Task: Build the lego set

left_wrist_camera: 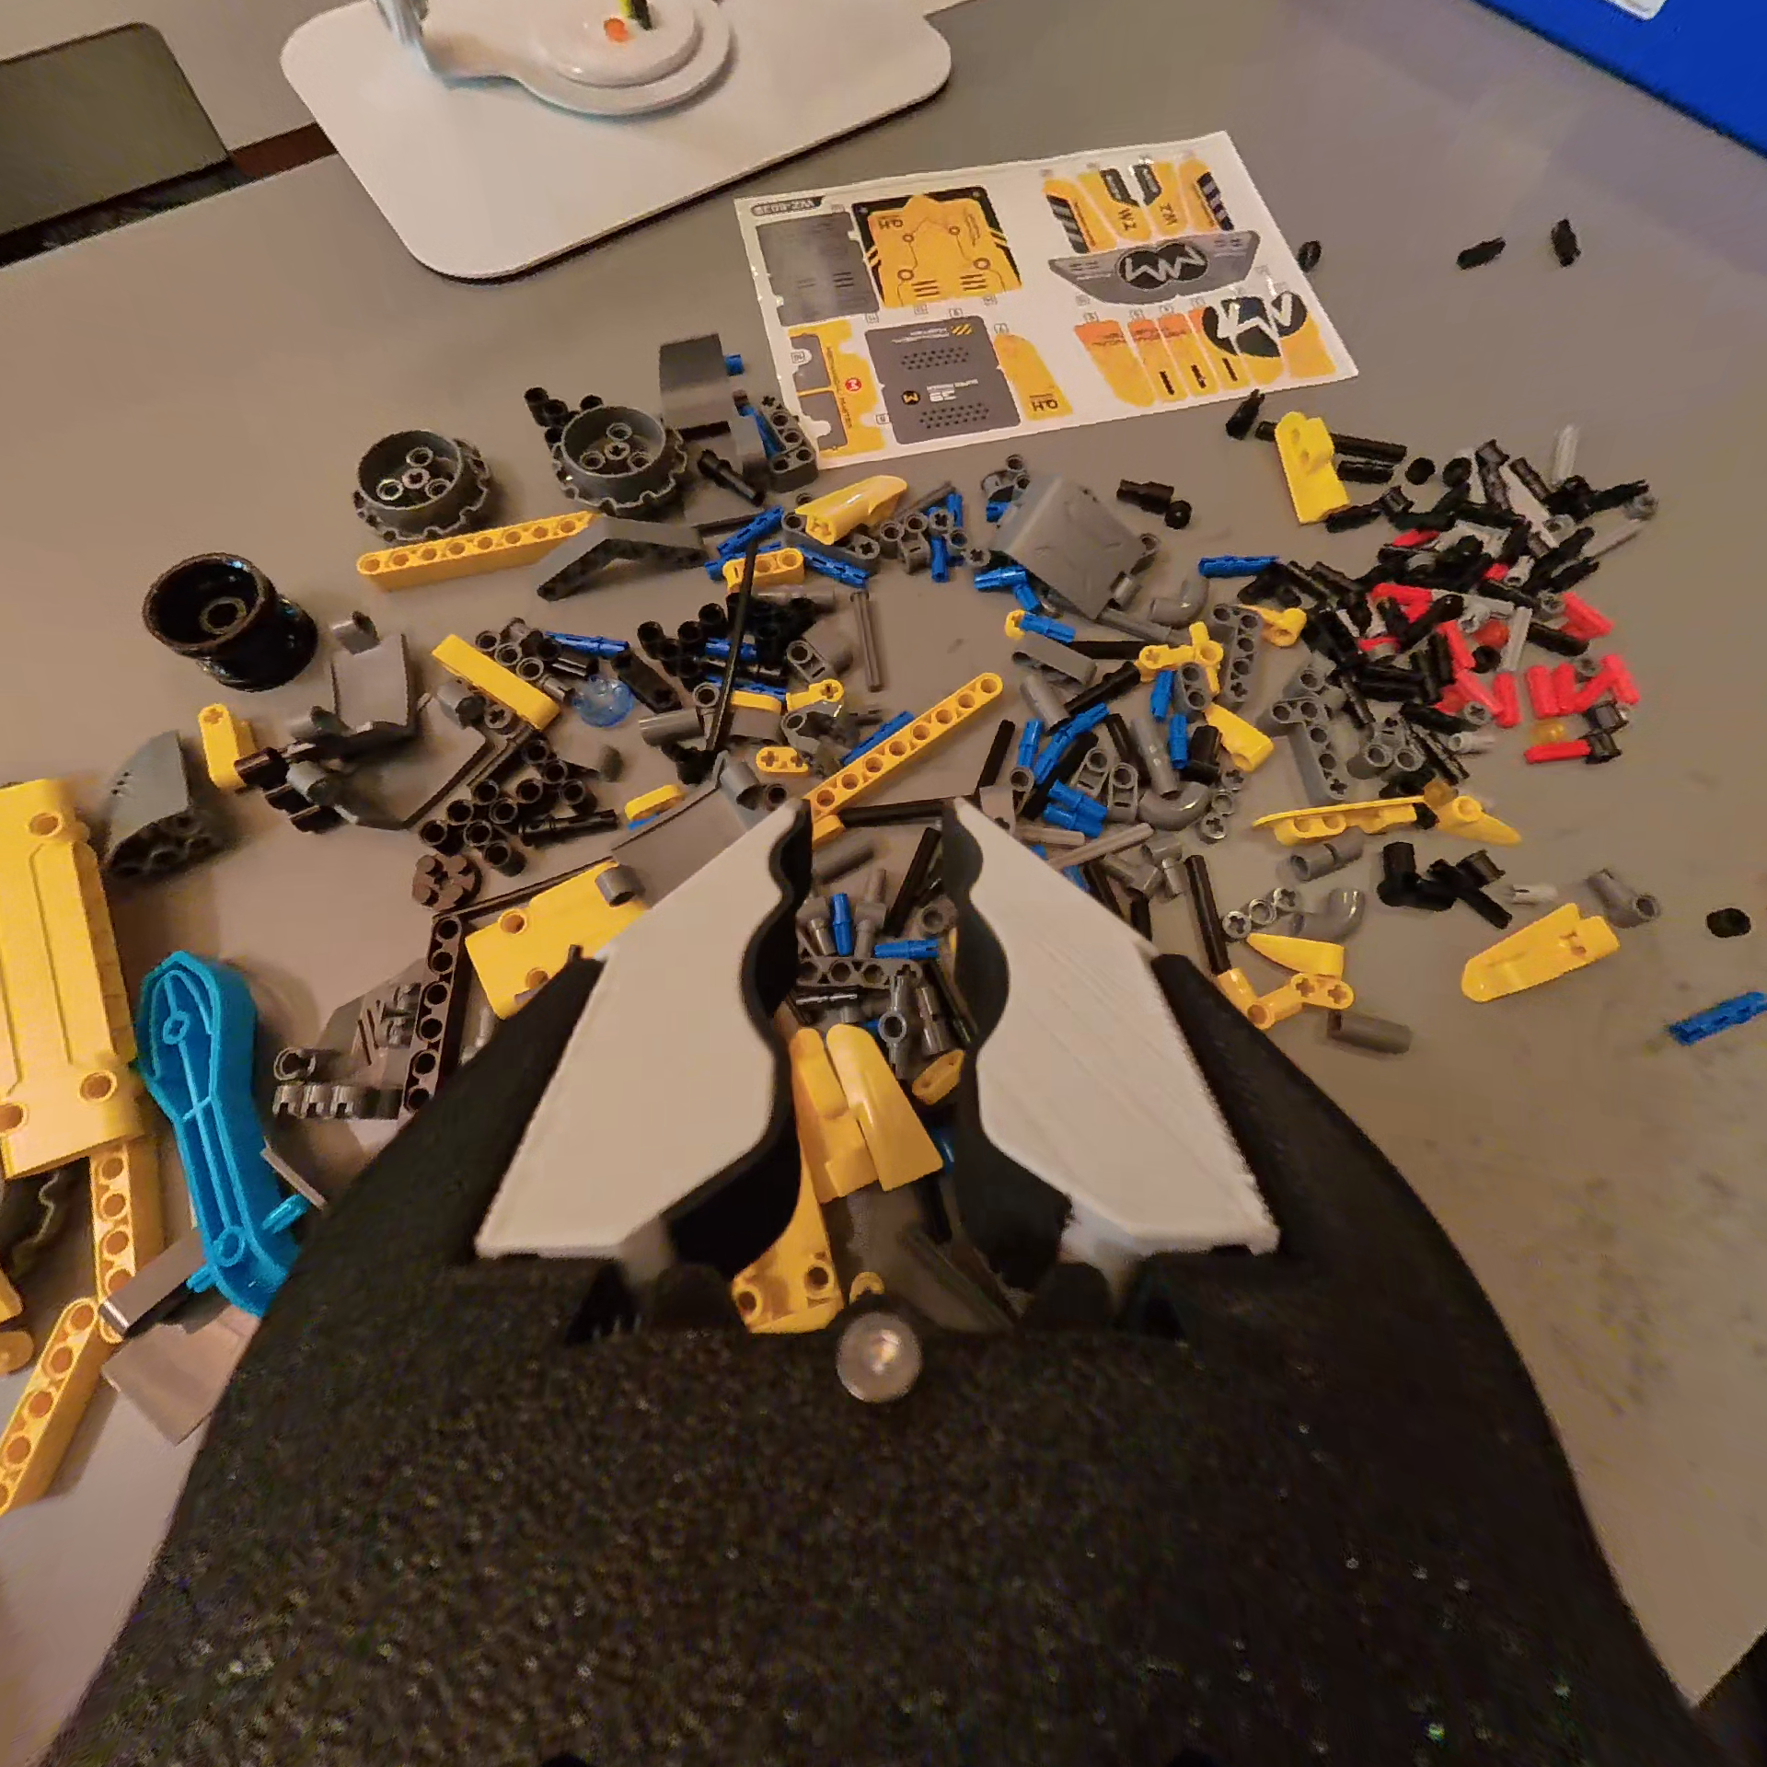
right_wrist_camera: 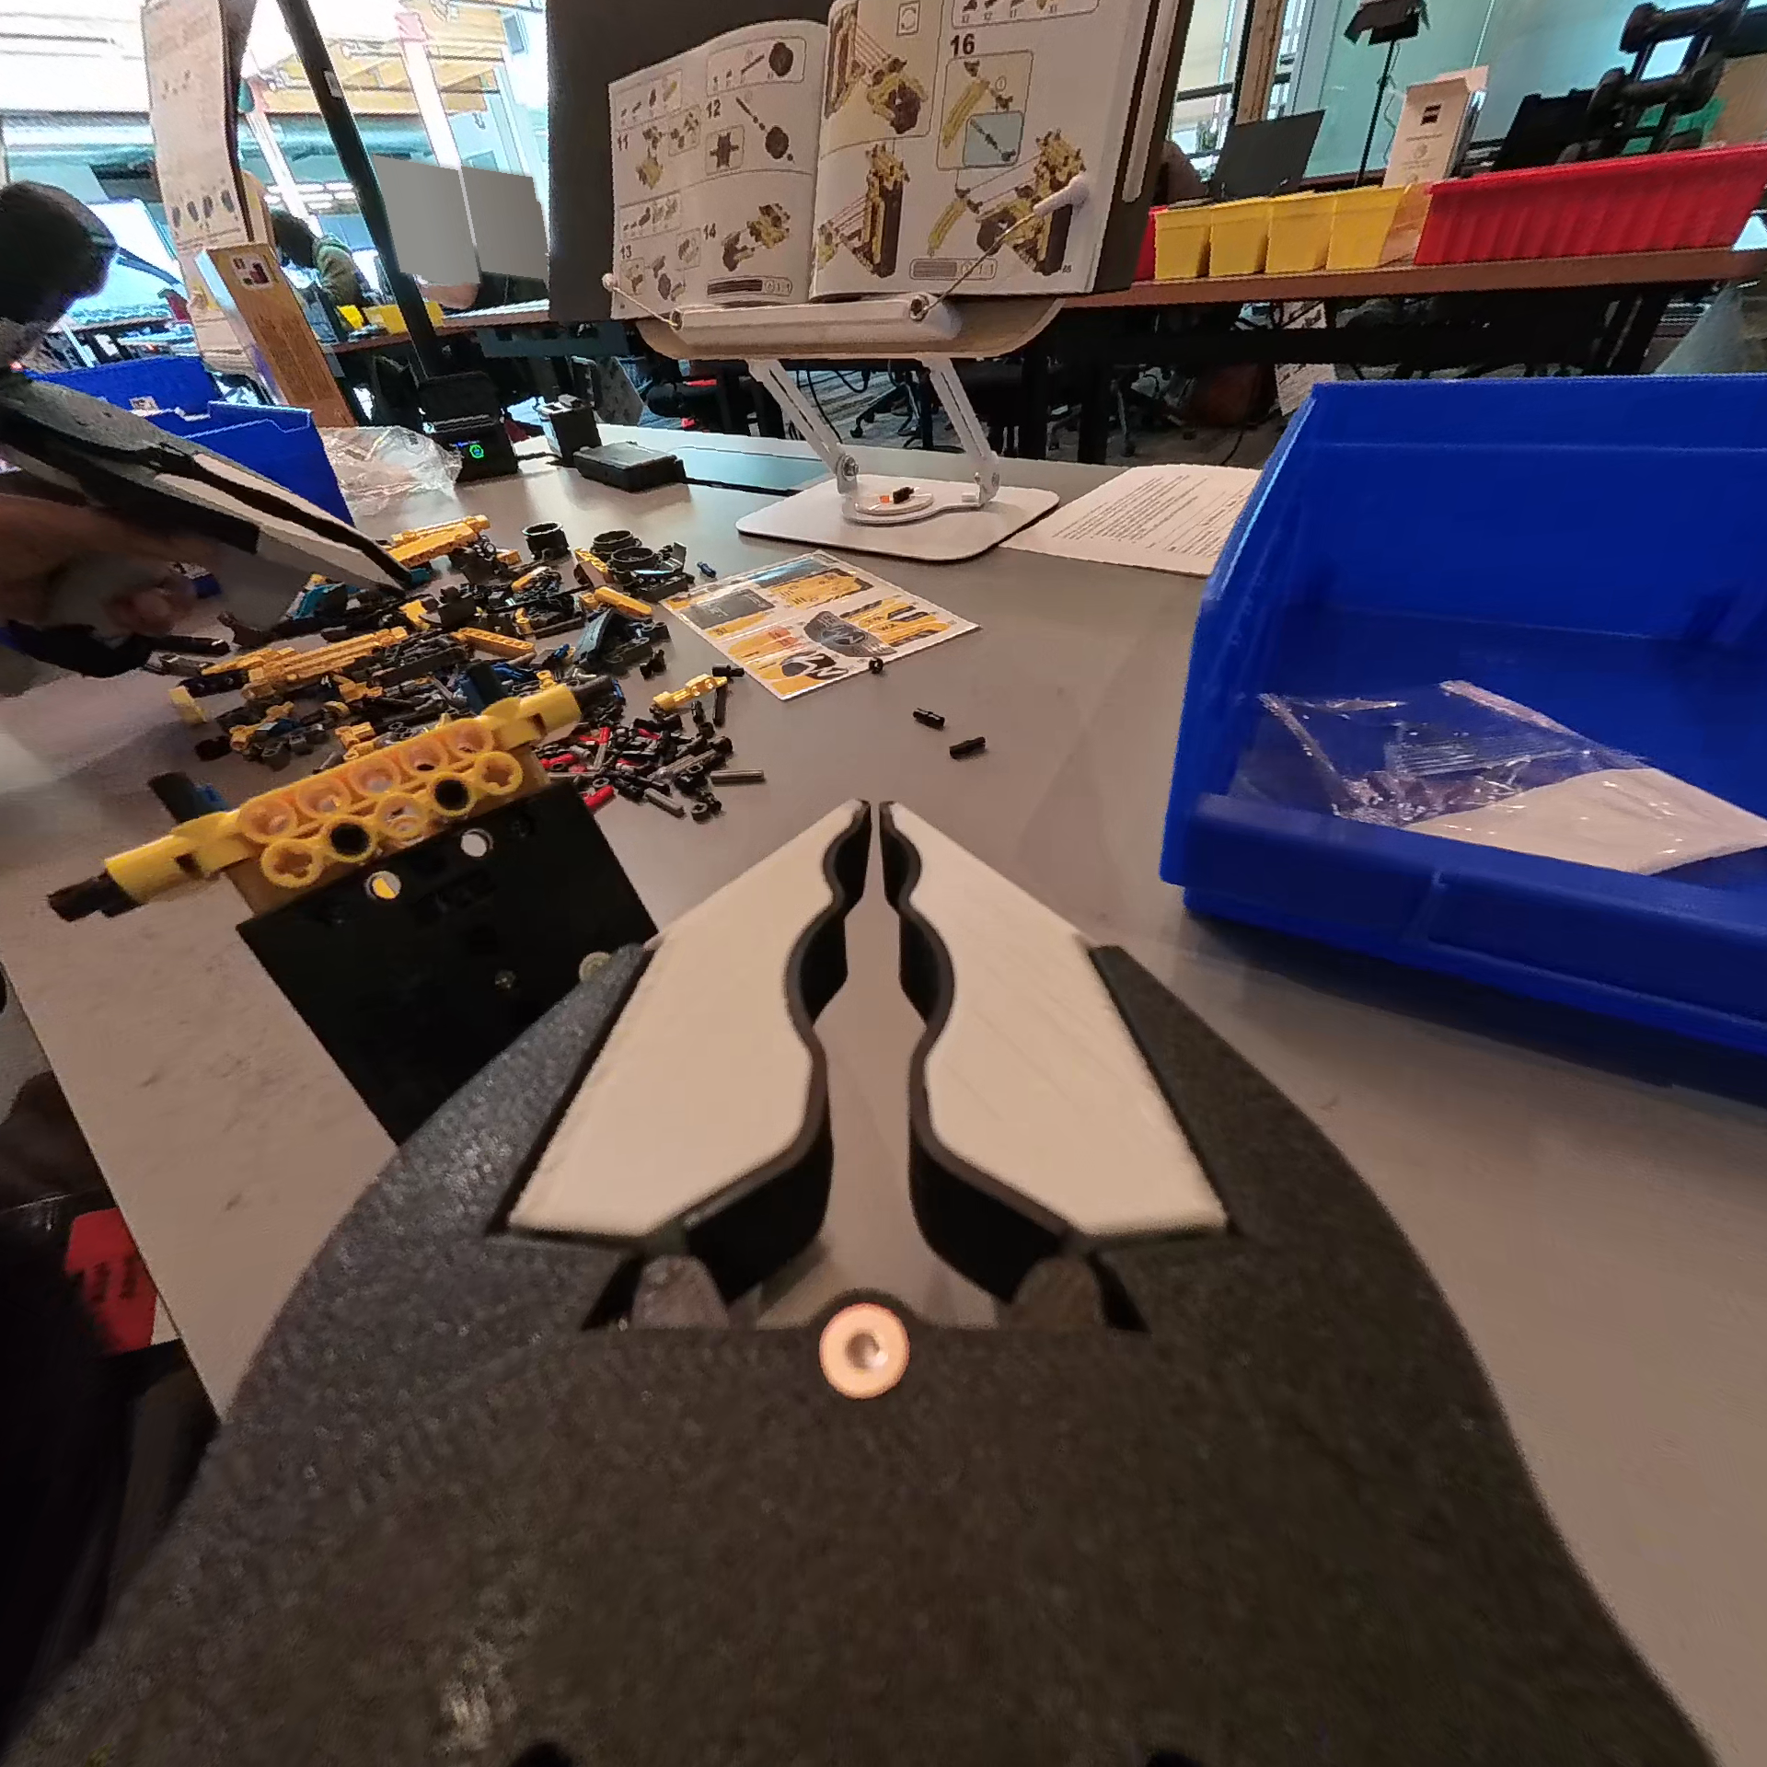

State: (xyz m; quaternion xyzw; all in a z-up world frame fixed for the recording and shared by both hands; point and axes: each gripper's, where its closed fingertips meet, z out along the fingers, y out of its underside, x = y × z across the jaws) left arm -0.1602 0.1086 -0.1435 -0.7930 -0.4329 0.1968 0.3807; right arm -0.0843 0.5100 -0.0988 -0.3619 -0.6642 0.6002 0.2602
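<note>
My left gripper [left_wrist_camera: 878,818] is open and hovers low over a scattered pile of small building-toy parts [left_wrist_camera: 956,669]: black, blue, grey and red pins, and yellow beams. Small grey and blue pins [left_wrist_camera: 861,947] and a yellow curved piece [left_wrist_camera: 861,1100] lie on the table between its jaws; nothing is gripped. My right gripper [right_wrist_camera: 875,811] is shut and empty above bare grey table [right_wrist_camera: 1100,861]. To its left, a partly built yellow beam assembly [right_wrist_camera: 382,803] sits on a black block [right_wrist_camera: 440,947]. The left gripper also shows far left in the right wrist view [right_wrist_camera: 287,535], over the pile.
A sticker sheet [left_wrist_camera: 1042,296] lies behind the pile. An open instruction booklet [right_wrist_camera: 851,153] rests on a white stand [right_wrist_camera: 899,516]. A blue bin [right_wrist_camera: 1434,908] with clear bags stands at the right. A teal tool [left_wrist_camera: 210,1128], a yellow panel [left_wrist_camera: 48,956] and wheels [left_wrist_camera: 229,621] lie left. One gripper's finger ends stand about 40 cm off the other's. My right tips are roughly 8 cm from the black block [right_wrist_camera: 440,947].
</note>
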